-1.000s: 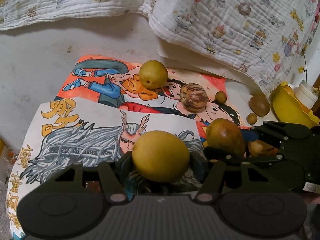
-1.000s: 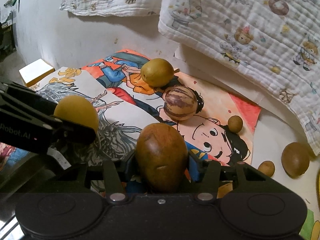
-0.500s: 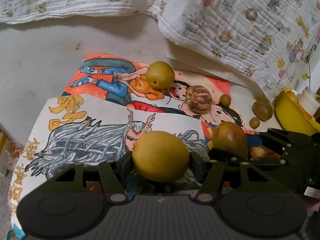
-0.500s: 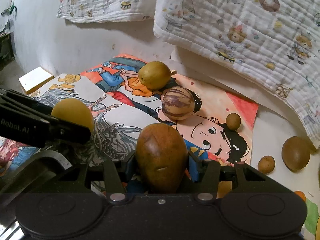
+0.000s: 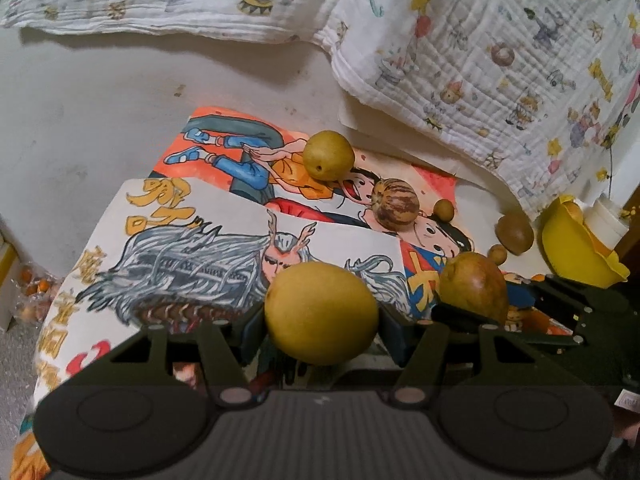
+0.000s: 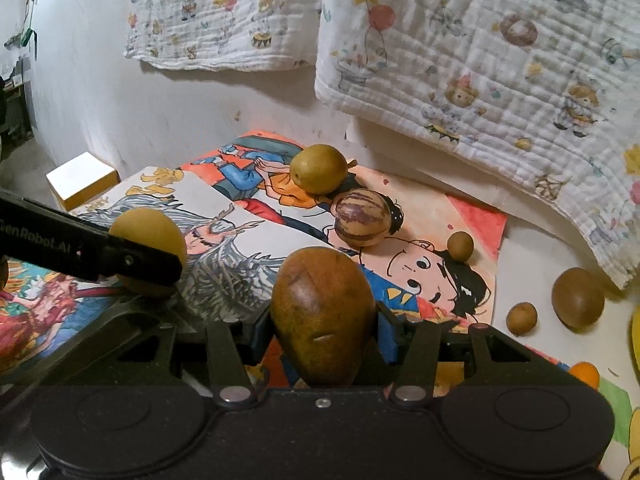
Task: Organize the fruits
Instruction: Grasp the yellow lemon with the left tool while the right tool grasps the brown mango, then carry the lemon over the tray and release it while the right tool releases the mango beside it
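My left gripper is shut on a round yellow pear, held above the cartoon posters. My right gripper is shut on a brown oval mango; the mango also shows in the left wrist view. The left gripper's pear shows at the left of the right wrist view. On the posters lie a second yellow pear and a striped melon.
Small brown fruits and a larger brown one lie at the right. A yellow bowl stands far right. Patterned white cloths hang at the back. A white box sits at the left.
Both grippers have lifted and drawn back with their fruits still held; the fruits on the posters look farther away.
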